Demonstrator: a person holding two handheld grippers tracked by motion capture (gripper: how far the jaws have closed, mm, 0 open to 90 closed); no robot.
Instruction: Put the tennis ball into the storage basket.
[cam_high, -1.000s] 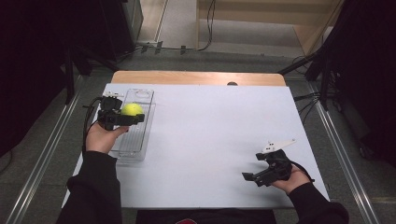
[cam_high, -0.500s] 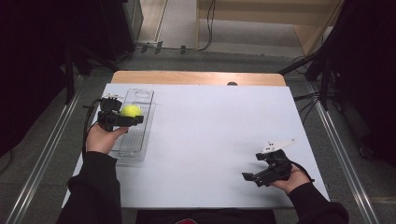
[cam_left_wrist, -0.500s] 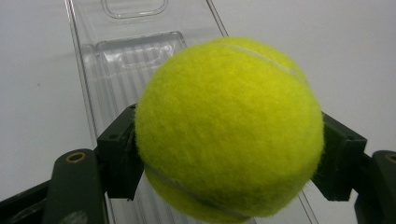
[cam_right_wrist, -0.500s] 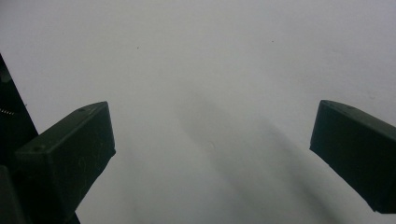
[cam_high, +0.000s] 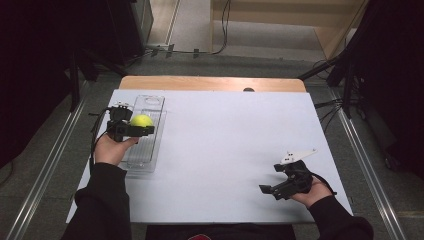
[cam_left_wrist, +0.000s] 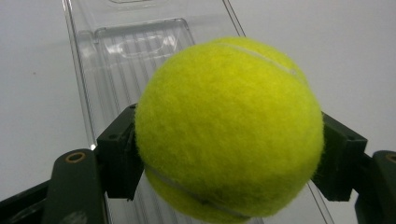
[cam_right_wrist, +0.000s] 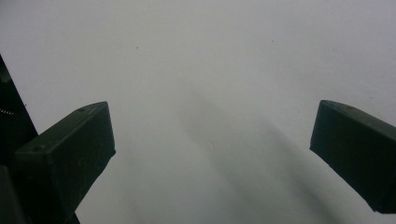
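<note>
Your left gripper (cam_high: 141, 126) clamps the tennis ball (cam_left_wrist: 229, 128) over the clear tray (cam_high: 150, 105) at far left, ready to set it in, while your right gripper (cam_high: 272, 190) idles wide open near right.

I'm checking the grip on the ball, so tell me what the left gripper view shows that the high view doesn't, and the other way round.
The left gripper view gives close detail: the tennis ball sits pinched between the two black jaws, its seam lines visible, above the ribbed floor of the clear tray.

The high view gives layout: the left hand-held gripper over the tray at the table's left side, and the right hand-held gripper open near the front right corner.

Both show the ball, the tray and the white tabletop.
</note>
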